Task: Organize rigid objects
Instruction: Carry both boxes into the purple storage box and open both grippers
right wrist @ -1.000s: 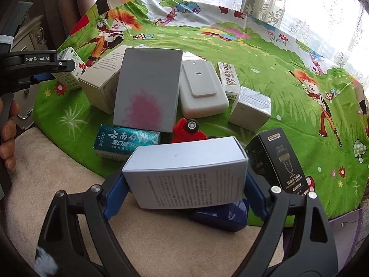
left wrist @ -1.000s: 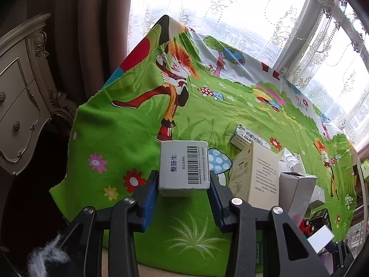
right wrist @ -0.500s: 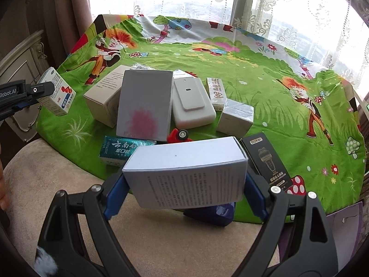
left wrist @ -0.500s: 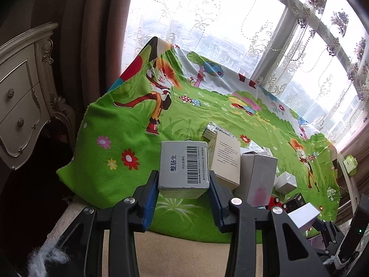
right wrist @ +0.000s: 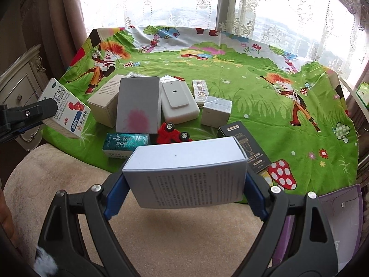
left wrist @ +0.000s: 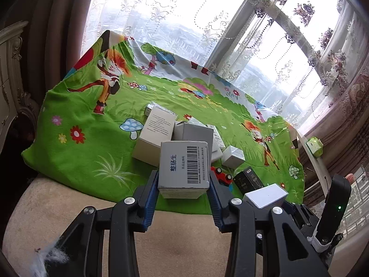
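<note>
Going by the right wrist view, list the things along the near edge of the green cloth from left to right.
Medicine box held in the left claw → teal box → red toy car → black box. The white box in the right claw hangs in front of them.

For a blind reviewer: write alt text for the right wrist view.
The right gripper clamps a white cardboard box with small printed text above a beige cushion. Beyond it, a green cartoon-print cloth holds a cluster of boxes, a red toy car and a black carton. At the left edge, the left gripper holds a white medicine box.
</note>
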`<state>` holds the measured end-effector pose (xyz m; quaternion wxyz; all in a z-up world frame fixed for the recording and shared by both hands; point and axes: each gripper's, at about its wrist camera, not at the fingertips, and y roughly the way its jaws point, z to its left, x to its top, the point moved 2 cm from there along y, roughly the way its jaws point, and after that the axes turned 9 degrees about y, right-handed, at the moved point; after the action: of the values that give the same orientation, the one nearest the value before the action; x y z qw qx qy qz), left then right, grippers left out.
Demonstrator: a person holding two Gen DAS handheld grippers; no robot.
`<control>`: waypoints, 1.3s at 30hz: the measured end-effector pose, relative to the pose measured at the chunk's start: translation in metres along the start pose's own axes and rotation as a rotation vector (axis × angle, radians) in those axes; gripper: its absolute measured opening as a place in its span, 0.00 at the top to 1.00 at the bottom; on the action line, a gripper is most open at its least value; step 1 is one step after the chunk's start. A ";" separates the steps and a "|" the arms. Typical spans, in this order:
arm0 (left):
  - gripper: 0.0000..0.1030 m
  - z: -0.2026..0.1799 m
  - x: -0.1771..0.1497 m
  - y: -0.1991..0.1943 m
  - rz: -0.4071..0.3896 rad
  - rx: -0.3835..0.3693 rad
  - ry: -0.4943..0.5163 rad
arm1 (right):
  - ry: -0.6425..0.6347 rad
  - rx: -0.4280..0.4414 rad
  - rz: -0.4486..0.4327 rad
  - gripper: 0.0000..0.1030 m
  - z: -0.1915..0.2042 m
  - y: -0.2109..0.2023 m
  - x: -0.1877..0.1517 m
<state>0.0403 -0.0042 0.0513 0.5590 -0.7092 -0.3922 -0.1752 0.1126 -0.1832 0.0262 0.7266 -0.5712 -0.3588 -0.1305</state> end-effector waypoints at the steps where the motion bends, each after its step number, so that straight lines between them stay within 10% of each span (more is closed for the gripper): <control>1: 0.60 -0.004 -0.002 0.001 0.008 -0.009 0.002 | 0.006 -0.002 -0.001 0.14 -0.003 -0.002 -0.001; 39: 0.60 -0.148 -0.046 0.027 0.174 -0.369 0.264 | 0.270 -0.139 -0.030 0.14 -0.139 -0.079 -0.046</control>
<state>0.0598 -0.1603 0.0490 0.4792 -0.8014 -0.2145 -0.2866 0.0842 -0.3461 0.0411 0.7250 -0.5920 -0.2563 -0.2413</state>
